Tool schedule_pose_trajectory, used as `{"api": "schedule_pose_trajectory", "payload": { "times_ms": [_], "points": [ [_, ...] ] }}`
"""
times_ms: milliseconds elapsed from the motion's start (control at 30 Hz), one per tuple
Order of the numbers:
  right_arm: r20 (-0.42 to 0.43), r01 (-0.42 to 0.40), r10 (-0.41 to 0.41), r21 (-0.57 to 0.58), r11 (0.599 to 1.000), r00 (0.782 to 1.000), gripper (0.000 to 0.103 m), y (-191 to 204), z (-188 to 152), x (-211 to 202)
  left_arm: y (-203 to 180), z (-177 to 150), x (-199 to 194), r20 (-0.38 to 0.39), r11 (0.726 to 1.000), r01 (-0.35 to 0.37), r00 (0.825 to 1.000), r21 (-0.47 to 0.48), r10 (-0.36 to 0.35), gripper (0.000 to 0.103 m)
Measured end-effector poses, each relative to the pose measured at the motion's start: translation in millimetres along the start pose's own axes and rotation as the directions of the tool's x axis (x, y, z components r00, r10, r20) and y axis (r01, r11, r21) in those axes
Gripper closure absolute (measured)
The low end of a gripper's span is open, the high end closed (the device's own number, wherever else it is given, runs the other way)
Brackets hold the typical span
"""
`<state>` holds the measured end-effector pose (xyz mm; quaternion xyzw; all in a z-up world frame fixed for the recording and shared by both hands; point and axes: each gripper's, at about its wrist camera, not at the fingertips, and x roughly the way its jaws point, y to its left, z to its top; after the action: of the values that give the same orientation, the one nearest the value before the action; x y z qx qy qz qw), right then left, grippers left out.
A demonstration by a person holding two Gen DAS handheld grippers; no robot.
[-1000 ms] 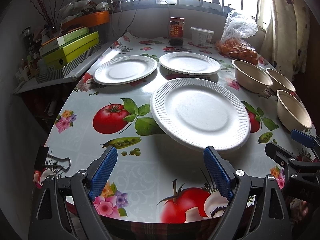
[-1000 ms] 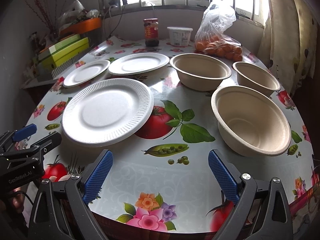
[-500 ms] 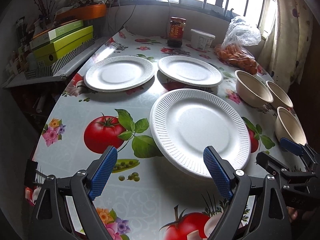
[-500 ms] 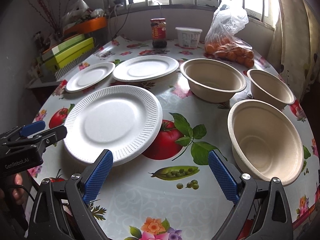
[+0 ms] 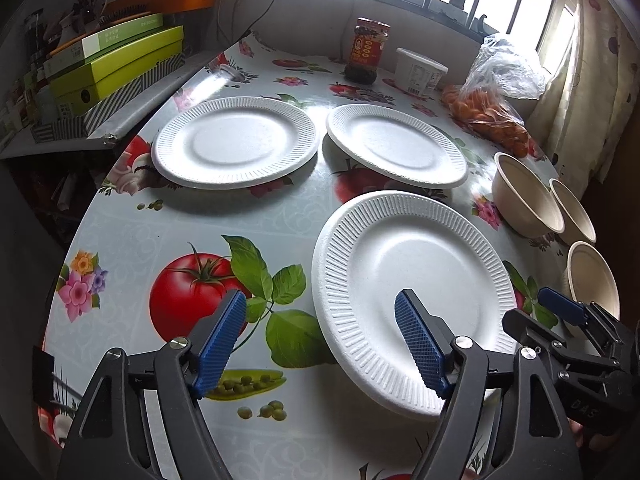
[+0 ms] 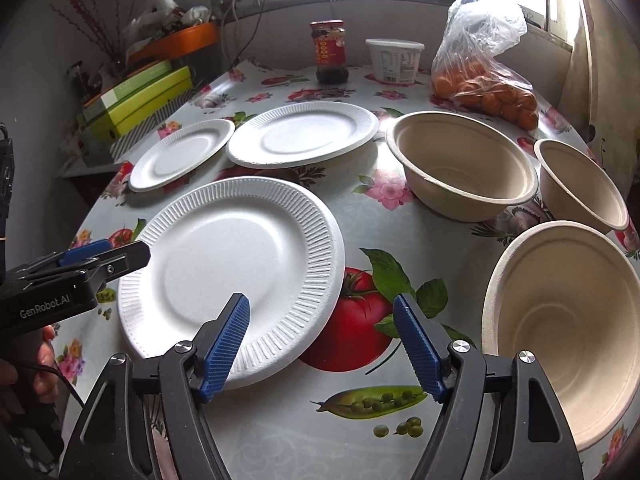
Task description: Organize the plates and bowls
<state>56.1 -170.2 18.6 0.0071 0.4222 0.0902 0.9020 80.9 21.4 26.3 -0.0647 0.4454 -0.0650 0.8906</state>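
Three white foam plates lie on the table: a near plate (image 5: 412,280) (image 6: 232,268), a far left plate (image 5: 236,142) (image 6: 182,154) and a far middle plate (image 5: 396,146) (image 6: 304,134). Three tan bowls stand at the right: a near bowl (image 6: 568,320) (image 5: 592,276), a far large bowl (image 6: 460,168) (image 5: 528,196) and a far right bowl (image 6: 580,184) (image 5: 574,212). My left gripper (image 5: 320,344) is open, its right finger over the near plate's front edge. My right gripper (image 6: 320,344) is open between the near plate and the near bowl.
At the table's far end stand a sauce jar (image 6: 330,52), a white tub (image 6: 394,60) and a plastic bag of oranges (image 6: 484,80). Green boxes (image 5: 116,64) are stacked on a side shelf at the left. The table (image 5: 120,248) has a fruit-print cloth.
Both grippers have moved forward over the table. The left one now reaches the near plate's front edge; the right one sits closer to the near bowl. Plates and bowls have not moved.
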Motion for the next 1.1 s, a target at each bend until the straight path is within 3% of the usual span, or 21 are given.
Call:
{"api": "schedule_pose_trajectory", "payload": {
  "times_ms": [67, 167, 233, 400, 533, 667, 1100],
  "points": [
    [-0.01, 0.001, -0.001, 0.003, 1.0, 1.0, 0.035, -0.9, 1.7, 3.5, 1.0, 0.9, 2.4, -0.006, 1.0, 0.007, 1.0, -0.005, -0.007, 0.027],
    [-0.021, -0.009, 0.009, 0.006, 1.0, 1.0, 0.042, -1.1, 3.4, 8.3, 0.5, 2.6, 4.6, -0.011, 1.0, 0.011, 1.0, -0.004, -0.011, 0.041],
    [-0.026, -0.015, 0.016, 0.006, 1.0, 1.0, 0.05, -0.1, 4.3, 10.5, 0.7, 3.1, 7.1, -0.018, 1.0, 0.006, 1.0, -0.001, -0.006, 0.041],
    [-0.037, -0.027, 0.027, 0.012, 1.0, 0.999, 0.055, -0.4, 6.0, 14.5, 3.8, 3.8, 13.5, -0.041, 1.0, 0.009, 0.999, -0.008, -0.009, 0.052],
    [-0.051, -0.036, 0.037, 0.019, 0.999, 0.998, 0.061, -0.2, 6.9, 18.2, 3.8, 3.4, 16.1, -0.049, 1.0, 0.01, 0.999, -0.003, -0.01, 0.054],
    [-0.05, -0.049, 0.05, 0.026, 0.998, 0.998, 0.065, -0.8, 7.3, 18.9, 3.0, 4.1, 16.9, -0.049, 1.0, 0.027, 0.998, -0.001, -0.027, 0.065],
    [-0.044, -0.068, 0.07, 0.042, 0.997, 0.997, 0.073, -2.2, 7.4, 17.6, -0.8, 4.2, 16.3, -0.048, 0.999, 0.038, 0.998, 0.01, -0.037, 0.073]
  ]
}}
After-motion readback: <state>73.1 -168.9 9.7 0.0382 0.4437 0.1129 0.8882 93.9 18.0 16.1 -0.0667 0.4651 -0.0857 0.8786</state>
